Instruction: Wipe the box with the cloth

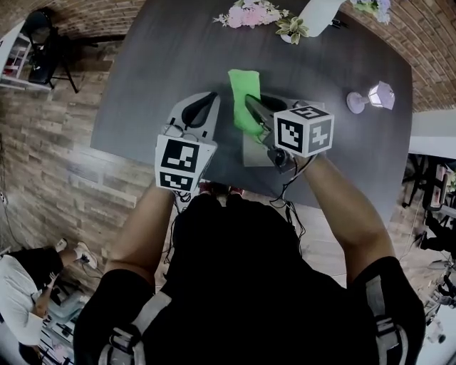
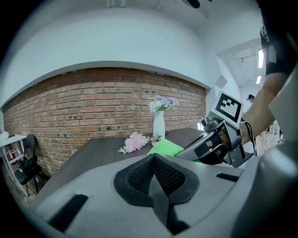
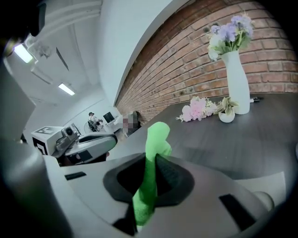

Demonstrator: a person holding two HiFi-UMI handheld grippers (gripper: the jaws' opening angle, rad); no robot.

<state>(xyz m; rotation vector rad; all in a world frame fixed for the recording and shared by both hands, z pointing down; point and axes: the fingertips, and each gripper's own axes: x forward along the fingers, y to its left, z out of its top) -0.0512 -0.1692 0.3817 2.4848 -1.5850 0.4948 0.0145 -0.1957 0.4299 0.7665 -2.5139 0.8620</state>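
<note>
A bright green cloth (image 1: 244, 96) hangs from my right gripper (image 1: 251, 101), whose jaws are shut on it; in the right gripper view the green cloth (image 3: 156, 137) sticks up between the pads (image 3: 170, 174). The grey box (image 1: 254, 151) lies on the dark table (image 1: 157, 78) under the right gripper, mostly hidden by it. My left gripper (image 1: 211, 98) hovers just left of the cloth, apart from it. Its jaws (image 2: 153, 159) are shut with nothing between them. In the left gripper view the cloth (image 2: 164, 148) and the right gripper (image 2: 210, 144) lie ahead to the right.
At the table's far edge stand a white vase (image 1: 318, 14) of flowers, a small potted plant (image 1: 292, 28) and a pink flower bunch (image 1: 249, 14). A pale lilac lamp-like object (image 1: 374, 95) sits at the right. A person (image 1: 25, 285) sits at lower left.
</note>
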